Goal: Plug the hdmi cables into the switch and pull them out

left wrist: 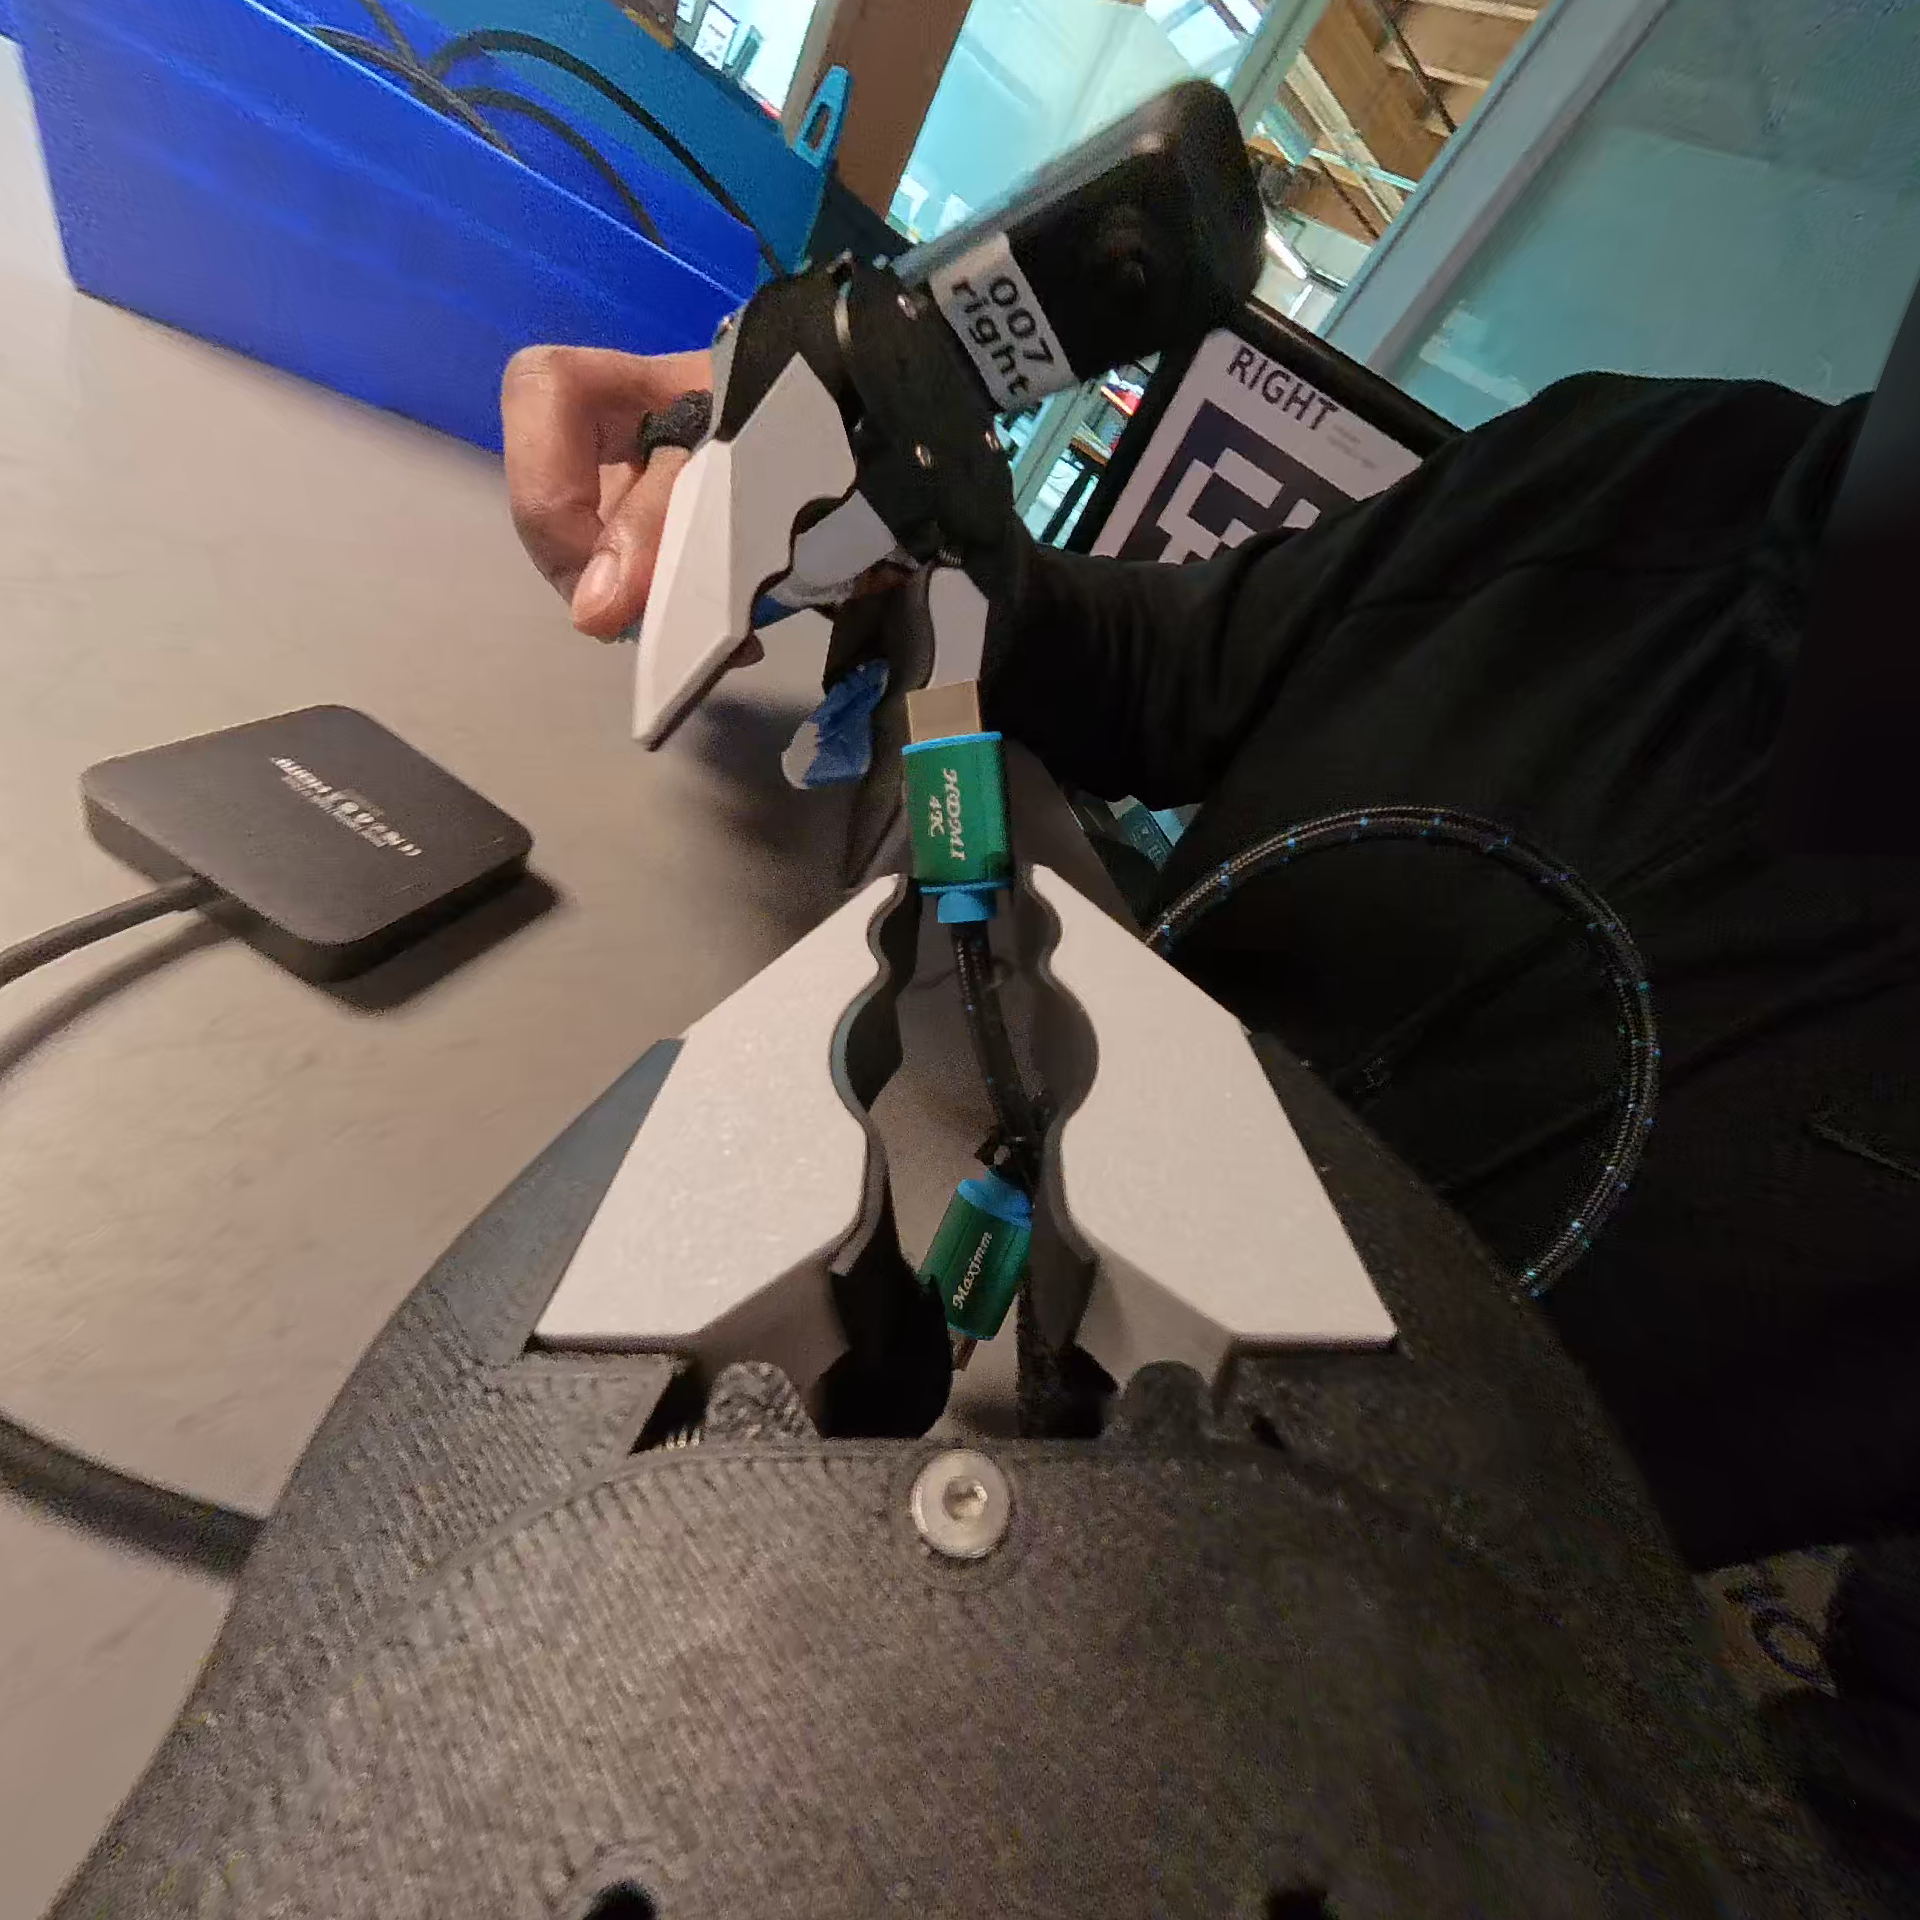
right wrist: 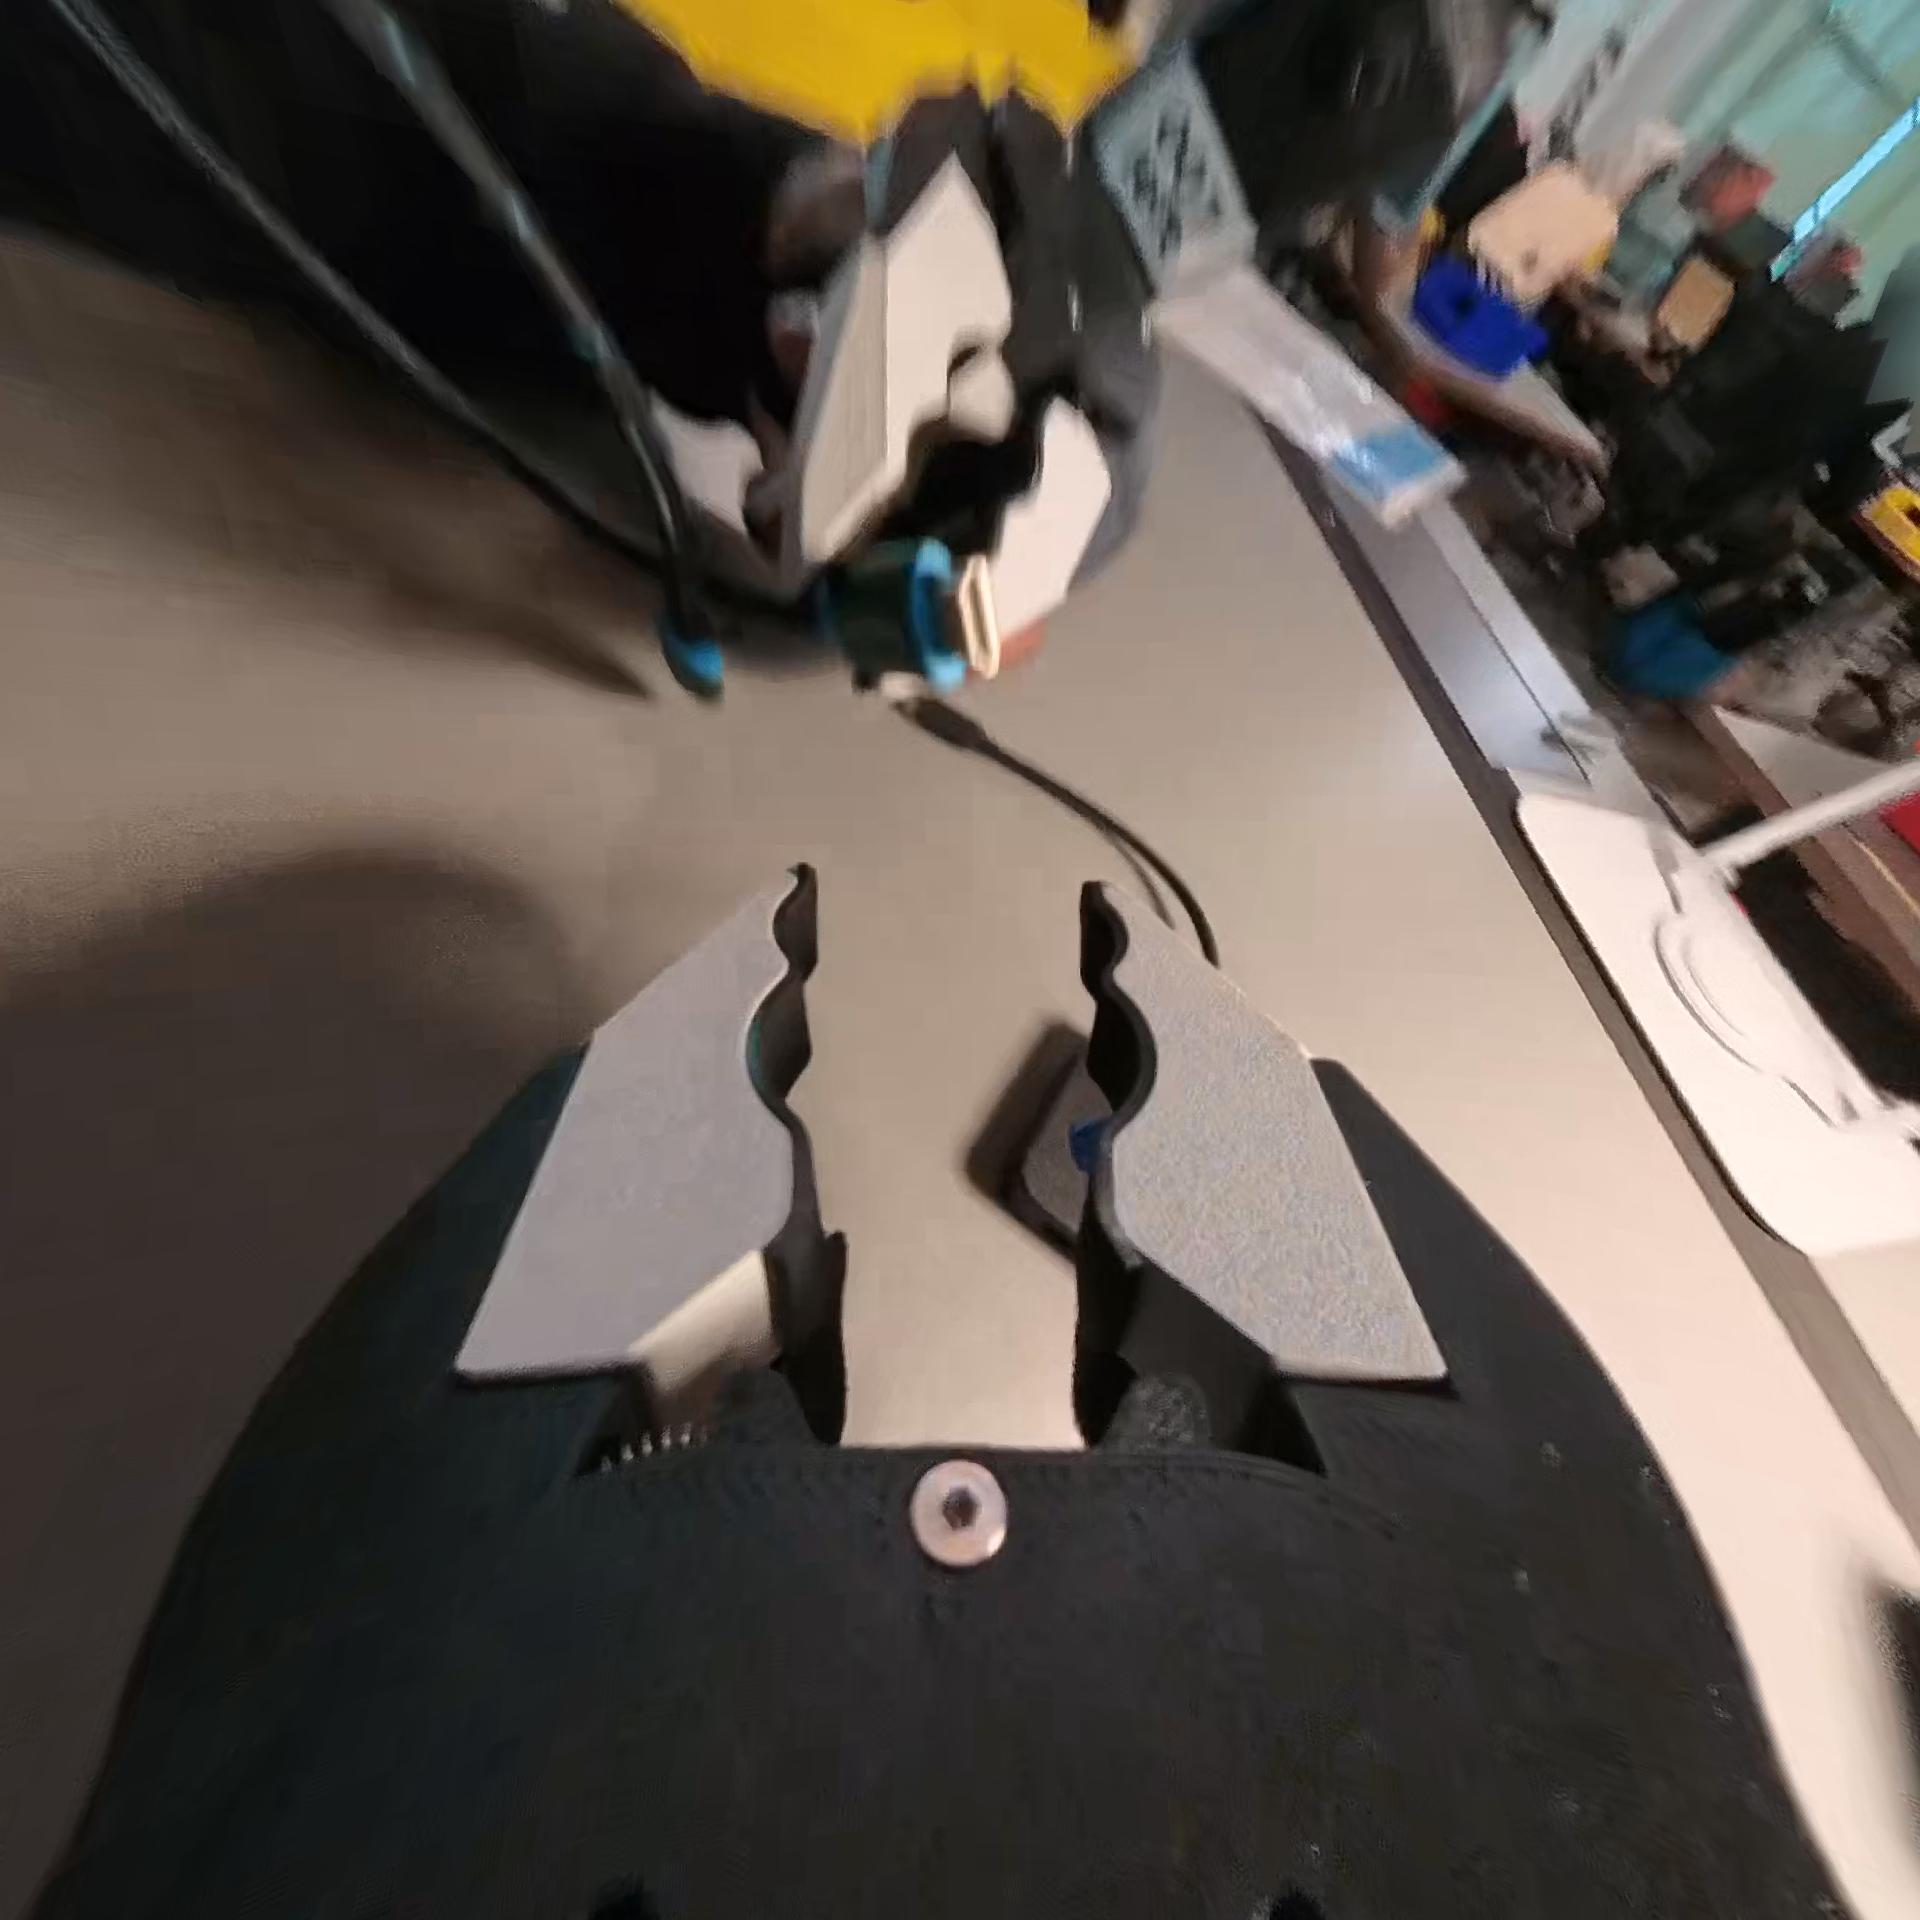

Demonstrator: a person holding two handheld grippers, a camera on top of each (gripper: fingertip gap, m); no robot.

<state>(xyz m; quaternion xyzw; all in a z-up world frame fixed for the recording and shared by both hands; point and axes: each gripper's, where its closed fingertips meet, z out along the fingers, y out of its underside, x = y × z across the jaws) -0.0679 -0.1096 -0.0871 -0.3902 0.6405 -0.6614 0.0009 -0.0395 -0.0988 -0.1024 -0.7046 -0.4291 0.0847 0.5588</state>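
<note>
My left gripper (left wrist: pixel 966 883) is shut on a green HDMI plug (left wrist: pixel 954 805) at its blue collar. The metal tip sticks out past the fingertips, above the table. Its black braided cable (left wrist: pixel 1621 1039) loops to the right, and a second green plug (left wrist: pixel 977 1257) hangs below between the fingers. The black switch (left wrist: pixel 312 831) lies flat on the table to the left, apart from the plug. My right gripper (right wrist: pixel 945 894) is open and empty, above the switch (right wrist: pixel 1039 1132). It also shows in the left wrist view (left wrist: pixel 779 727), just beyond the plug. The right wrist view is blurred and shows the left gripper (right wrist: pixel 935 613) with the plug (right wrist: pixel 904 613).
A blue box (left wrist: pixel 364 208) stands at the back left of the grey table (left wrist: pixel 208 1195). The switch's own black lead (right wrist: pixel 1049 800) runs across the table. A white flat device (right wrist: pixel 1766 1060) sits at the table's right edge. A person's dark sleeve (left wrist: pixel 1455 675) is at the right.
</note>
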